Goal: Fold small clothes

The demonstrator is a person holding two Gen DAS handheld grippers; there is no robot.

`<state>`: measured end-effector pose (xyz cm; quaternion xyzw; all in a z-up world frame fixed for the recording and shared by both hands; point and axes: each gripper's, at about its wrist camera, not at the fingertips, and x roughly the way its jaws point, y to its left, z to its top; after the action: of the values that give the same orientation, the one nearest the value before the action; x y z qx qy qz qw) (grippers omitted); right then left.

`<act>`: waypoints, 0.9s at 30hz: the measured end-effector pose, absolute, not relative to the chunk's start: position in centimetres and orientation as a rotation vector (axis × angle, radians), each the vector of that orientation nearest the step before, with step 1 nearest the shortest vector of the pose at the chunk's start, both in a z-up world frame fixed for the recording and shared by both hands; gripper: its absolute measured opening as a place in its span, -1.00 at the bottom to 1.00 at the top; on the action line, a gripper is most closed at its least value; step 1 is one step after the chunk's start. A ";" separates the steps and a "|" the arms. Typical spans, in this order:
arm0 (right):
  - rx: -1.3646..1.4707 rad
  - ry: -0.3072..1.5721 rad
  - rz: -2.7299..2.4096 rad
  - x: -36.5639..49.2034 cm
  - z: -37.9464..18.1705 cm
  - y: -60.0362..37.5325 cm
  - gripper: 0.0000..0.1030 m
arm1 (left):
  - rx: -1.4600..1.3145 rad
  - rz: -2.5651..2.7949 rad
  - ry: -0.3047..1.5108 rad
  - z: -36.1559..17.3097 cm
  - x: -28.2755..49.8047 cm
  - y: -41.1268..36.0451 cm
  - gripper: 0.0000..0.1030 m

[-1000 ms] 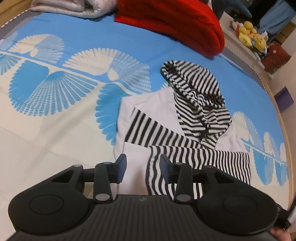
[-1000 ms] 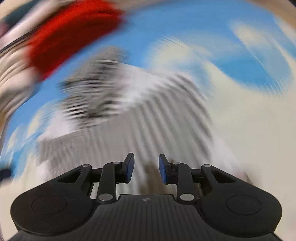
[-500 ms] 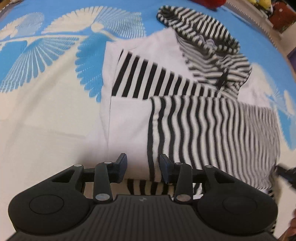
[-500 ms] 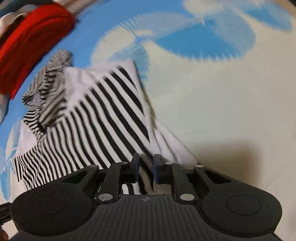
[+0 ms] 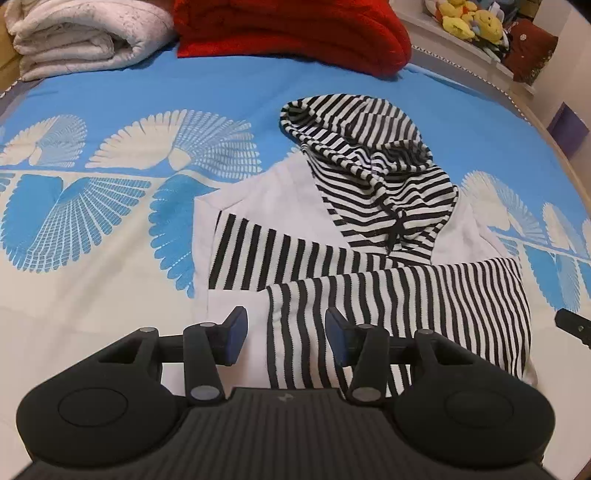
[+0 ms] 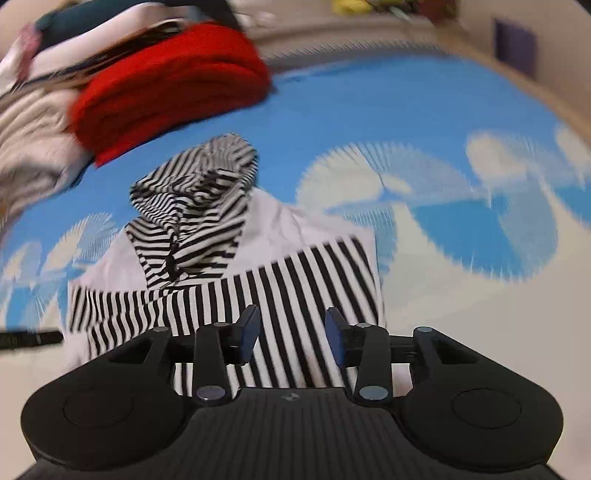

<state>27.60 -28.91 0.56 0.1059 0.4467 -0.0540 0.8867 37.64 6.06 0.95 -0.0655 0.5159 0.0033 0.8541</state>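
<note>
Left wrist view: left gripper (image 5: 283, 334) hangs above the near edge of the hoodie (image 5: 354, 236), jaws apart at a middling gap and just been widening. Nothing is pinched; the striped sleeve (image 5: 399, 295) folded across the body only shows through the gap below. The hoodie lies flat on the bedsheet (image 5: 110, 229), hood (image 5: 354, 147) pointing away, both sleeves crossed over the white front. Beyond the hood sit a red blanket (image 5: 295, 33) and, left of it, a white quilt (image 5: 81, 37). Plush toys (image 5: 469, 18) sit on a ledge far right of the hood. A black tip of the right gripper (image 5: 574, 325) pokes in right of the sleeve.

Right wrist view, blurred: right gripper (image 6: 293, 338) hangs over the hoodie's (image 6: 221, 266) near hem, jaws just been spreading, pads (image 6: 336, 341) clear of cloth, empty. The wide-striped sleeve (image 6: 295, 295) lies beneath. Red blanket (image 6: 170, 92) beyond the hood (image 6: 199, 177).
</note>
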 end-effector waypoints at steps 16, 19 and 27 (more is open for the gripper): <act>0.086 0.957 -0.139 28.1 0.0 -30.5 -0.15 | -0.118 0.031 1.019 1.1 37.9 6.8 0.00; 0.084 0.960 -0.145 28.2 0.0 -30.9 -0.15 | -0.126 0.031 0.971 1.7 37.8 6.6 0.00; 0.090 0.963 -0.146 28.0 0.2 -31.6 -0.15 | -0.167 0.038 0.874 3.0 37.8 6.7 0.15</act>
<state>27.96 -31.58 0.19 0.0433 0.4624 -0.0700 0.8828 37.78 6.65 3.00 -0.0807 0.4228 0.0185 0.9024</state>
